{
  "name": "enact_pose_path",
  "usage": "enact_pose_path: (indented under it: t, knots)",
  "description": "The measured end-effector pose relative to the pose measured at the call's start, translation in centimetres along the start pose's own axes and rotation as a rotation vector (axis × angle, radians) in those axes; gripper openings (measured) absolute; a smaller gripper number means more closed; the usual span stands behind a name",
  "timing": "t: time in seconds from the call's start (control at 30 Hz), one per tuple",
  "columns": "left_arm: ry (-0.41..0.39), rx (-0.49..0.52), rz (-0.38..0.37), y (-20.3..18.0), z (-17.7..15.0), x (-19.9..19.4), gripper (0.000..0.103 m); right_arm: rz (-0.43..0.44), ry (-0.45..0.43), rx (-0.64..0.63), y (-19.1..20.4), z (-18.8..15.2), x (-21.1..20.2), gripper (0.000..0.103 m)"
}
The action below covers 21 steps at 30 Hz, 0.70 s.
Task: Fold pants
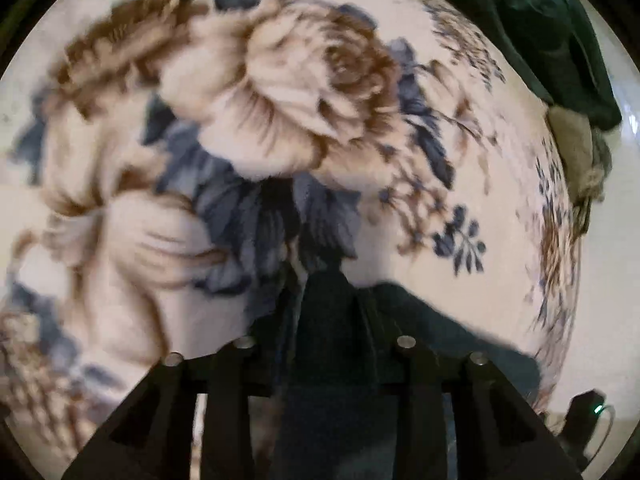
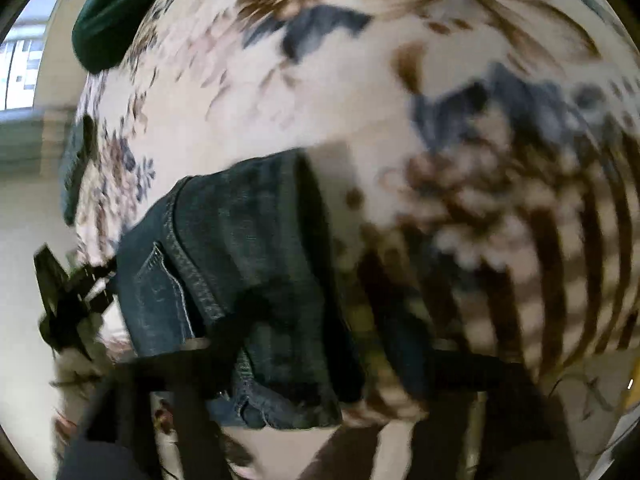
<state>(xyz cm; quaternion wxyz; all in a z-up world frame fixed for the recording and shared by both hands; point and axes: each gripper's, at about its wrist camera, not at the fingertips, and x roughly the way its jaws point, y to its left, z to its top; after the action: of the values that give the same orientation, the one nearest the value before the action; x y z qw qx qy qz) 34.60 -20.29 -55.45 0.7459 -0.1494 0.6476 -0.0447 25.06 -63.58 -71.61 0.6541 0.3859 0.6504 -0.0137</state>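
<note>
Jeans [image 2: 240, 240], dark blue denim w/ pale stitching, lie on a floral bedspread [image 2: 320, 112]: cream ground, brown roses, blue-grey leaves. In the R wrist view they sit toward the cover's left edge, one long band of denim running from mid-frame down to the bottom, a stitched pocket showing on the side nearest that edge. The cloth looks doubled over, w/ a hem or cuff bunched at the lower end.

R gripper [image 2: 320, 320]: released, fingers spread wide and very blurred. The left-hand finger sits over the denim, the other over the striped brown part of the print. The jeans' edge lies btw. them, but the pads do not press on it.

L gripper [image 1: 328, 300]: points steeply down at the bedspread [image 1: 280, 100]. Its fingers are drawn in close, w/ a dark ridge of the jeans [image 1: 440, 332] standing up btw. them. It looks clenched on that fold, though the dark cloth against black fingers makes the contact hard to read. From the pinch the denim spreads away to the right along the bottom of the view, flat on the cover.

A dark green cloth [image 1: 552, 40] is heaped at the bedspread's far edge, well apart from the jeans. The R view shows it too [image 2: 112, 20], top left, next to a bright window [image 2: 24, 60] beyond the edge.
</note>
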Motion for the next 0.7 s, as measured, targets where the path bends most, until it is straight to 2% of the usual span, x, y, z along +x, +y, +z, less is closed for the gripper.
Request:
enact_pose_path:
  t: [0.03,0.07,0.13,0.23,0.3,0.33,0.37,0.5,0.57,0.7]
  knots:
    - [-0.014,0.022,0.025,-0.3,-0.5,-0.9,0.045,0.02,-0.002,0.021,-0.6,-0.5,-0.6,0.081]
    - [-0.027,0.044,0.057,-0.5,-1.1,-1.6,0.067,0.045,0.008,0.056,-1.3,-1.2,-1.0,0.081]
    - [-0.053,0.095,0.132,-1.4,-3.1,-3.1,0.086,0.084,0.038,0.127,-2.4,-2.3,-1.1,0.081]
    - [-0.078,0.139,0.202,-1.9,-5.7,-4.0,0.086,0.18,0.092,0.192,-3.1,-4.1,0.2,0.08]
    - [-0.08,0.149,0.222,-1.7,-6.7,-4.2,0.086,0.224,0.119,0.213,-3.0,-5.0,1.4,0.073]
    - [-0.082,0.15,0.232,-1.6,-7.3,-4.2,0.086,0.239,0.12,0.232,-3.1,-5.3,1.9,0.057]
    - [-0.081,0.149,0.24,-1.5,-7.5,-4.1,0.086,0.266,0.11,0.258,-3.2,-5.5,2.4,0.048]
    - [-0.06,0.143,0.248,-1.4,-8.7,-3.5,0.086,0.217,0.046,0.27,-2.4,-5.8,2.7,0.041]
    - [-0.06,0.154,0.245,-1.5,-9.0,-3.4,0.086,0.179,0.001,0.211,-0.9,-5.9,1.9,0.035]
    - [-0.043,0.156,0.216,-1.4,-9.2,-3.1,0.086,0.109,-0.11,0.038,2.5,-6.3,-0.9,0.031]
